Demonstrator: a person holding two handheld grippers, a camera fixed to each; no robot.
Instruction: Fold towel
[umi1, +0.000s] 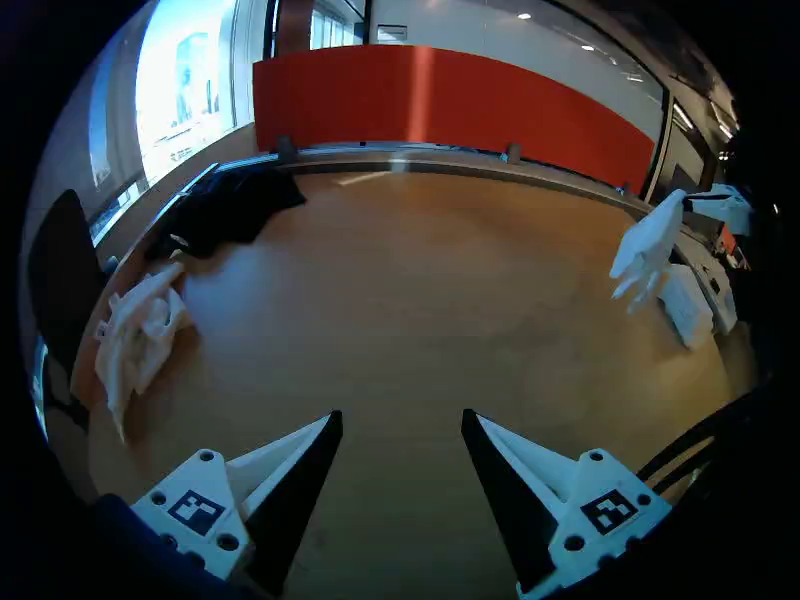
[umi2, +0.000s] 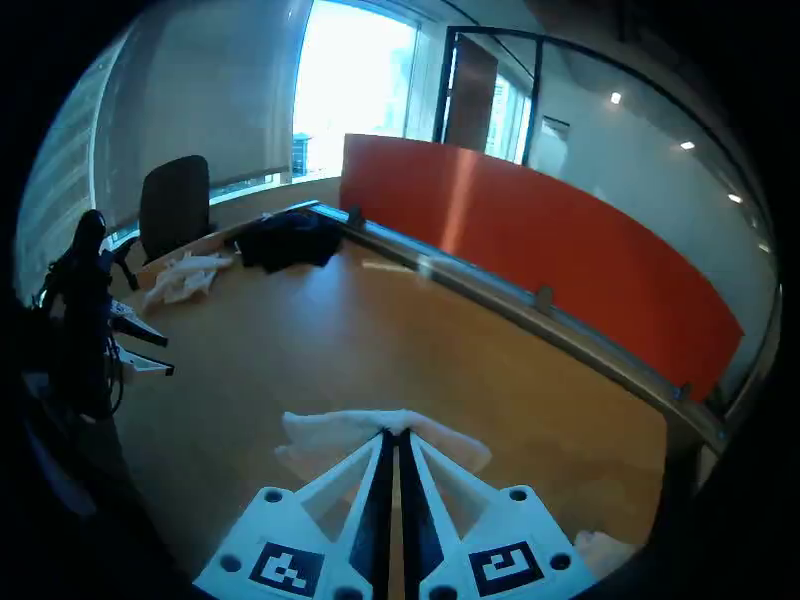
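A white towel (umi2: 350, 432) hangs bunched from my right gripper (umi2: 397, 438), whose two fingers are shut on its upper edge. In the left gripper view the same towel (umi1: 645, 250) dangles above the right end of the wooden table (umi1: 420, 300), under the right gripper (umi1: 690, 200). My left gripper (umi1: 400, 422) is open over bare wood near the table's front, with nothing between its fingers. From the right gripper view the left gripper (umi2: 168, 358) is far off to the left, held by a dark-sleeved arm.
A crumpled pile of white towels (umi1: 135, 335) lies at the table's left edge, with a black cloth (umi1: 230, 205) beyond it. A folded white towel (umi1: 690, 300) rests at the right. An orange partition (umi2: 540, 240) backs the table. A dark chair (umi2: 175, 205) stands at the far end.
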